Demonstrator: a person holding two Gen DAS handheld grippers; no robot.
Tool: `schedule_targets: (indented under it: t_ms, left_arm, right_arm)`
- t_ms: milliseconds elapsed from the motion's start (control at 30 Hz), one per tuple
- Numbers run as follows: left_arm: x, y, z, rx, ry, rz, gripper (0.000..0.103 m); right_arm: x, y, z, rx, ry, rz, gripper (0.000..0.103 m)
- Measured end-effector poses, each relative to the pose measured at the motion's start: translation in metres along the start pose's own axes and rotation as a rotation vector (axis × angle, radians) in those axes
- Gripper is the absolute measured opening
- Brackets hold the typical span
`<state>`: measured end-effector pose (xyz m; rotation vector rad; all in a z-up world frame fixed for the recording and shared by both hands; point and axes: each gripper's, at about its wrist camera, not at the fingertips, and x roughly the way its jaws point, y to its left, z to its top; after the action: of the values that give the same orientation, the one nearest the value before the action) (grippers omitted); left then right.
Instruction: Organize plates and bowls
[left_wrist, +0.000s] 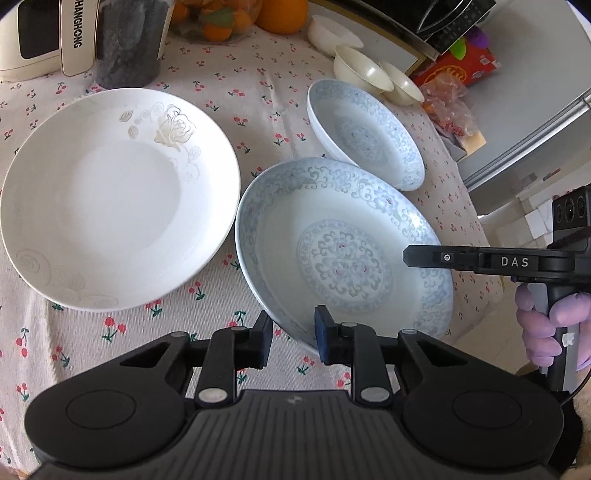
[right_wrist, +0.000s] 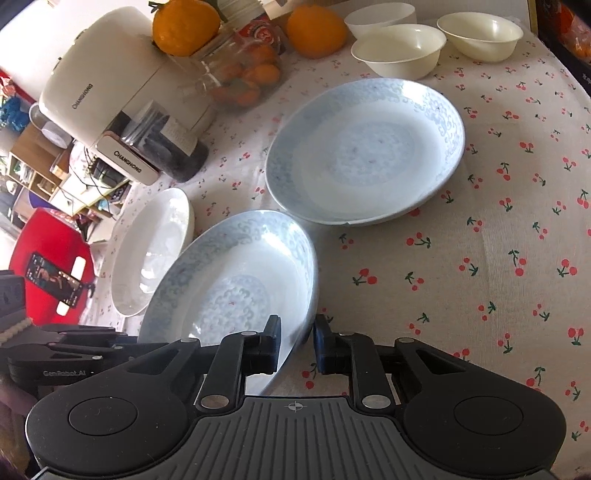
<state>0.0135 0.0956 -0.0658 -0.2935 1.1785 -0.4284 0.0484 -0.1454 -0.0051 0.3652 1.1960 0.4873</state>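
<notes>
A large blue-patterned plate (left_wrist: 343, 258) (right_wrist: 229, 280) sits tilted over the cherry-print tablecloth (left_wrist: 207, 306). My left gripper (left_wrist: 293, 338) is shut on its near rim. My right gripper (right_wrist: 295, 343) is shut on the opposite rim and enters the left wrist view from the right (left_wrist: 410, 256). A smaller blue-patterned plate (left_wrist: 365, 133) (right_wrist: 365, 151) lies just beyond. A white plate with a rose design (left_wrist: 118, 199) (right_wrist: 151, 251) lies beside them. Two cream bowls (left_wrist: 362, 70) (right_wrist: 399, 50) and a white bowl (left_wrist: 332, 33) stand at the back.
A white appliance (left_wrist: 40, 33) (right_wrist: 103, 85), a dark jar (left_wrist: 129, 48) (right_wrist: 166, 147), oranges (left_wrist: 282, 14) (right_wrist: 184, 26) and a glass container of fruit (right_wrist: 236, 77) crowd the far side. A purple-gloved hand (left_wrist: 543, 325) holds the right gripper near the table edge.
</notes>
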Motion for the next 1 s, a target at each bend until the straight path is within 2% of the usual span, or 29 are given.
schedule_targets:
  t_ms: [200, 500, 1000]
  left_arm:
    - [-0.007, -0.001, -0.002, -0.001, -0.005, -0.020, 0.022]
    - [-0.020, -0.009, 0.002, 0.005, -0.056, -0.046, 0.022]
    - [-0.008, -0.033, 0.036, 0.023, -0.115, -0.038, 0.022]
  right_arm:
    - [-0.008, 0.002, 0.002, 0.002, -0.010, 0.007, 0.019]
    - [-0.027, 0.003, 0.009, 0.006, -0.066, 0.023, 0.019]
    - [-0.042, -0.017, 0.040, 0.098, -0.169, -0.007, 0.019]
